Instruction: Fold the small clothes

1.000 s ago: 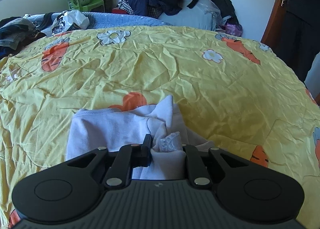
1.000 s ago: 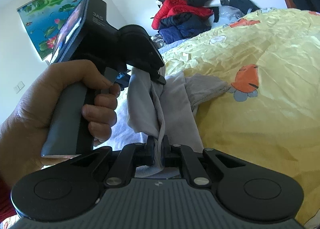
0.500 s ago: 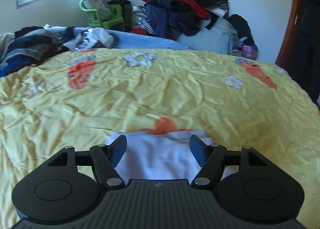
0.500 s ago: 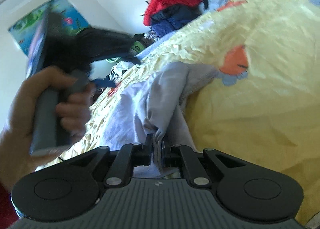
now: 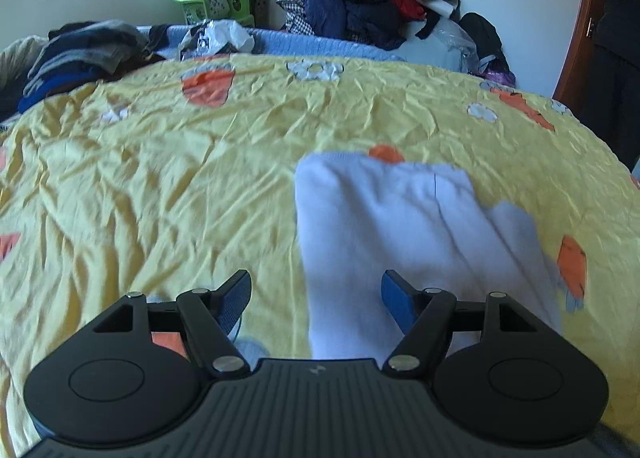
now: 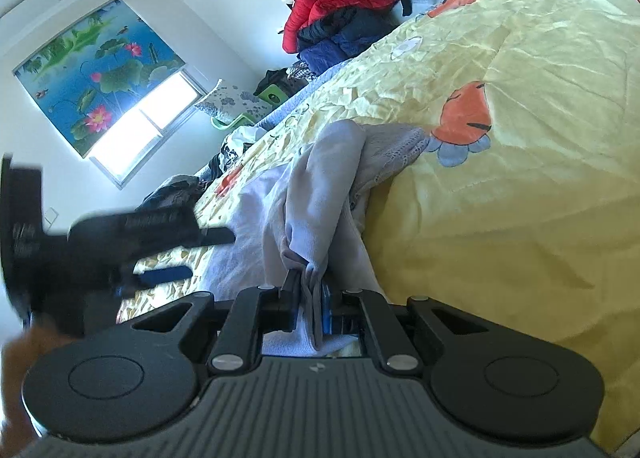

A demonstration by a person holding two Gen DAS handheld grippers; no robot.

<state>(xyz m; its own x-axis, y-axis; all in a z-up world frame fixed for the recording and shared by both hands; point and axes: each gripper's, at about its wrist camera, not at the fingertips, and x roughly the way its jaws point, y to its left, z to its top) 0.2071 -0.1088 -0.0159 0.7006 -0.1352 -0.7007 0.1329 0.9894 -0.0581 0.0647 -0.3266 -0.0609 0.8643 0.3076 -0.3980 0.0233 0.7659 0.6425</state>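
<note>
The left gripper point(image 5: 316, 300) is hovering with jaws apart, lower centre, while the right gripper point(image 6: 310, 310) is pinching the garment point(image 6: 316, 193) on the bed point(image 6: 520, 137).

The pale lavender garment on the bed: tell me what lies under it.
The pale lavender garment lies on the yellow carrot-print bedspread. An orange carrot print peeks out at its far edge. Whatever else lies beneath is covered by the cloth.
</note>
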